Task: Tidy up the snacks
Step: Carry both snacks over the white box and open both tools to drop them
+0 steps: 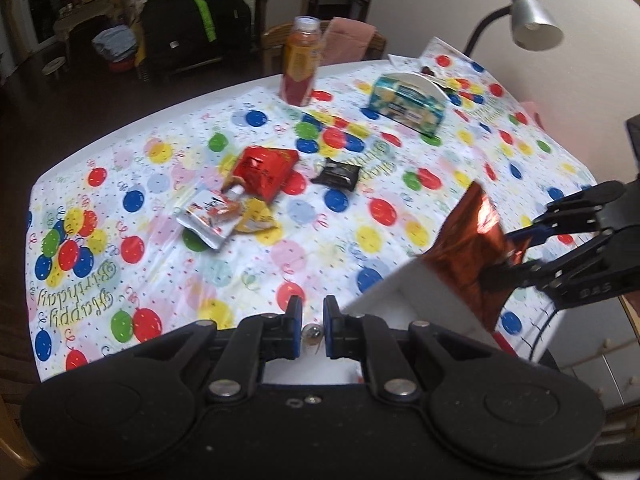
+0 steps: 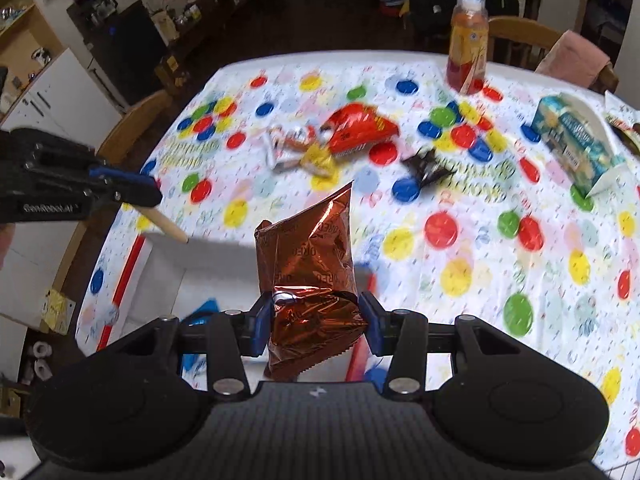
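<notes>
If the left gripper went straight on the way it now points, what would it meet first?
Probably bare tablecloth: the left gripper, its jaws nearly closed with nothing between them, aims past the white box at its right. Farther along lie the white pouch and red bag. Depth is uncertain.

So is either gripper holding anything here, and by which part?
The right gripper is shut on the copper foil snack bag, pinching it across its lower part, near the crimped end. The left gripper holds nothing; its jaws stand slightly apart.

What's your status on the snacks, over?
Right gripper shut on brown snack bag, held over white box. Left gripper empty, nearly closed. Red bag, pouch, dark packet on table.
</notes>
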A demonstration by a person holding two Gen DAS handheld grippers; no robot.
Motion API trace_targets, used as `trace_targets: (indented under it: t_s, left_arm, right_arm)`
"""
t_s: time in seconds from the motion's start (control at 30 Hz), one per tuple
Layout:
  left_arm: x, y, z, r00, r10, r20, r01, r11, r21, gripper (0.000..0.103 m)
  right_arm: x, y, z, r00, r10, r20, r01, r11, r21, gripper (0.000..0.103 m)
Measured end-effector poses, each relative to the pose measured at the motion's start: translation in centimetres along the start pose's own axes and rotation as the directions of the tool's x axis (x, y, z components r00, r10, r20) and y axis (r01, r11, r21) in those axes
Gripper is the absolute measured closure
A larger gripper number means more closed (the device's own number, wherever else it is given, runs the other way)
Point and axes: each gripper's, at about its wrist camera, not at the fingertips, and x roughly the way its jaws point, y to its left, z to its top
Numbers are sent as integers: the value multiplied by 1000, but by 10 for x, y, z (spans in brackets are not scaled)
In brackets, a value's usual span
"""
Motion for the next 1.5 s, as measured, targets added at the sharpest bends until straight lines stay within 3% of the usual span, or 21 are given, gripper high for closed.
trace_targets:
  t_s: [0.43,0.87,1.4,1.5]
  left_arm:
    - [25,-13,-58,992,-62,-106,62,998,-10,95]
    - [41,-22,-109,977,-115,-181,115,993,-10,95]
    - [58,-35,-146,968,-61,-244,83,993,80,95]
    - [60,-35,-149,967,-54,-248,77,993,84,94]
  right_arm:
    - [45,35,-56,991,22,-129,-23,1000,-6,59]
    - [79,62,-88,979,52,-195,-58,998,-25,59]
    - [90,72,-98,978,11,-210,-12,1000,-3,58]
    - [87,71,-98,979,10,-202,-9,1000,6,51]
